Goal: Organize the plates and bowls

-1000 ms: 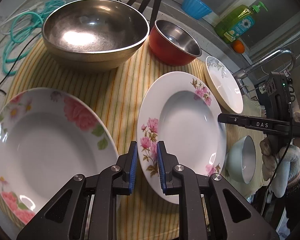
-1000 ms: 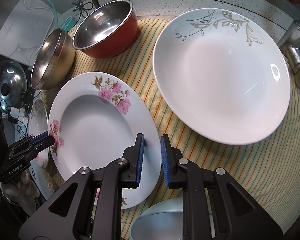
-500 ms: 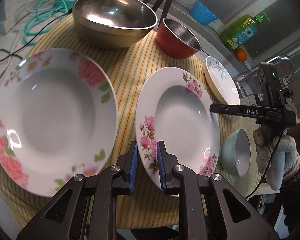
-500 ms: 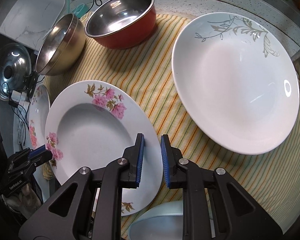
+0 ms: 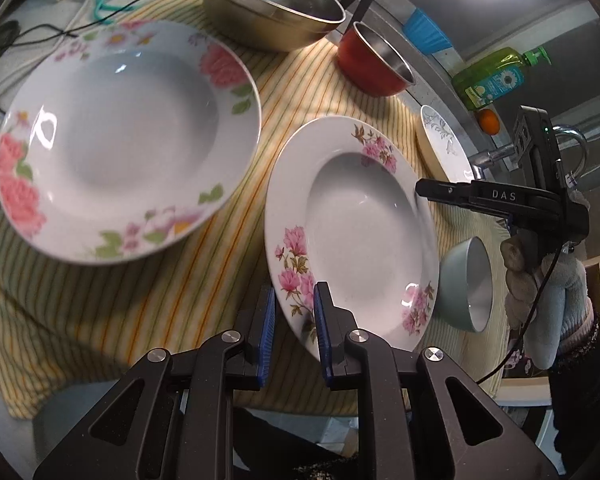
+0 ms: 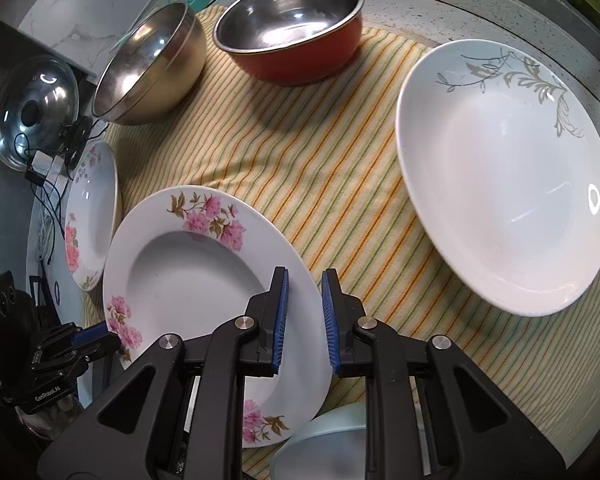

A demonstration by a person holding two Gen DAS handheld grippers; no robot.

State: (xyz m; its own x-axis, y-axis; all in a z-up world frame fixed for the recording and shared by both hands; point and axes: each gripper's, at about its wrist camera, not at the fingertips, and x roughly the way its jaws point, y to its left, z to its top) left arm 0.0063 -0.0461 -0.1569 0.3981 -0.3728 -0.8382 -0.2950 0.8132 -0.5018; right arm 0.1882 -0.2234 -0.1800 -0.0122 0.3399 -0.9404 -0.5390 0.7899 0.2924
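**Left wrist view.** My left gripper [image 5: 295, 300] has its fingers pinched on the near rim of the white deep plate with small pink flower sprays [image 5: 364, 232]. The rim passes between the blue pads at 6 o'clock of the plate. My right gripper [image 5: 424, 192] meets the opposite rim at about 2 o'clock. The larger white plate with big rose prints [image 5: 120, 140] lies at 10 o'clock from my fingers, on the yellow striped cloth [image 5: 100, 320]. I judge it a likely stacking target, nearer my left hand.

**Right wrist view.** My right gripper [image 6: 305, 280] has its fingers clamped on that plate's [image 6: 192, 280] rim, the well lying toward 9 o'clock. My left gripper [image 6: 100, 334] shows at 8 o'clock. The pale blue ceramic bowl [image 6: 324, 440] sits partly under the rim at 6 o'clock, so any swing must clear it.
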